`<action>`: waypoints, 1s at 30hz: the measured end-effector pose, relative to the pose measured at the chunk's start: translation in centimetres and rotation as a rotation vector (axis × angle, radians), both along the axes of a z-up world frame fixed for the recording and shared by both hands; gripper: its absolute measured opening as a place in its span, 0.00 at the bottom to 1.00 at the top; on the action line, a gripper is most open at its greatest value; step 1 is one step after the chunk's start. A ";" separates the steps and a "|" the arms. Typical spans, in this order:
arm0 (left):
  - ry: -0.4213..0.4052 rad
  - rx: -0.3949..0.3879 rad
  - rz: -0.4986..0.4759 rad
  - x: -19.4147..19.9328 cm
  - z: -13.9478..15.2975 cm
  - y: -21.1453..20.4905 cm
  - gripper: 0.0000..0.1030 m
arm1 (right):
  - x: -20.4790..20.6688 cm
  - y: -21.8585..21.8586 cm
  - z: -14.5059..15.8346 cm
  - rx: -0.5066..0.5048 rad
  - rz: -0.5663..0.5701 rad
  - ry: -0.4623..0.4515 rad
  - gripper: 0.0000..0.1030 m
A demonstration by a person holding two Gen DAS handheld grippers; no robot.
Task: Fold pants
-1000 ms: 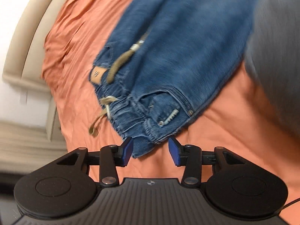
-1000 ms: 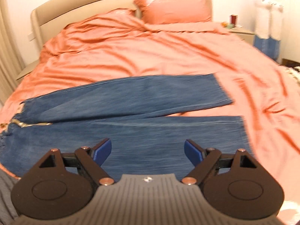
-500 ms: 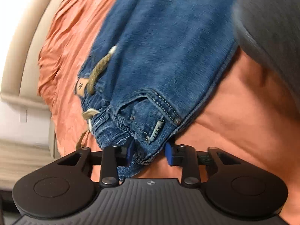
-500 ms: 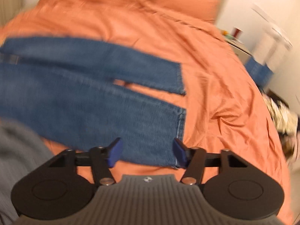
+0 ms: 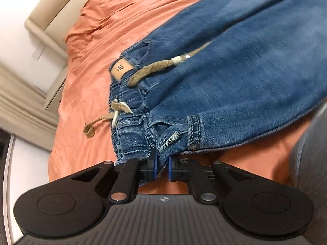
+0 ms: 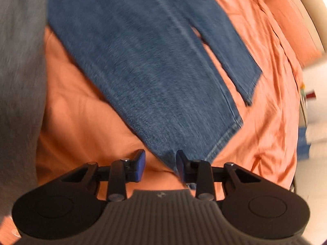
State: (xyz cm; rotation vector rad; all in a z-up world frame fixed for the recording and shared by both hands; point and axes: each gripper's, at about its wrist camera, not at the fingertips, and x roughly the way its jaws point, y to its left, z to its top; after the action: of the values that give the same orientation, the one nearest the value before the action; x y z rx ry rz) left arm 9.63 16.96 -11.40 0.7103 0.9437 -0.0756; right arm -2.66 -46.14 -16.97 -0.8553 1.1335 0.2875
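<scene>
Blue denim pants lie spread on an orange bedsheet. They have a tan drawstring and a leather patch at the waistband. My left gripper is shut on the near corner of the waistband. In the right wrist view both legs run away from me. My right gripper is open, its jaws on either side of the near leg's hem corner.
A beige bed frame and a curtain stand to the left. The person's grey clothing is at the left of the right wrist view and at the right of the left wrist view.
My left gripper moved onto the waistband corner and shut on it. My right gripper swept down the near leg to its hem corner and narrowed its opening.
</scene>
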 end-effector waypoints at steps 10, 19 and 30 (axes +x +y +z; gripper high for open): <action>-0.100 -0.108 0.170 -0.4 2.2 0.4 0.09 | -1.8 -0.8 0.9 0.002 -0.045 -0.185 0.00; -0.229 -0.206 0.261 2.0 8.2 0.7 0.09 | 2.2 -2.5 8.5 0.132 -0.225 -0.439 0.00; -0.235 -0.210 0.362 14.8 12.1 0.1 0.09 | 17.7 -4.3 12.5 0.198 -0.367 -0.510 0.00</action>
State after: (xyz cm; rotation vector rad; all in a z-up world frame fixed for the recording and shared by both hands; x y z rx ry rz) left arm 24.42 17.07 0.71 0.3380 0.8107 0.2211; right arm 15.07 -50.44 -4.46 -0.4905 0.7467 -0.1199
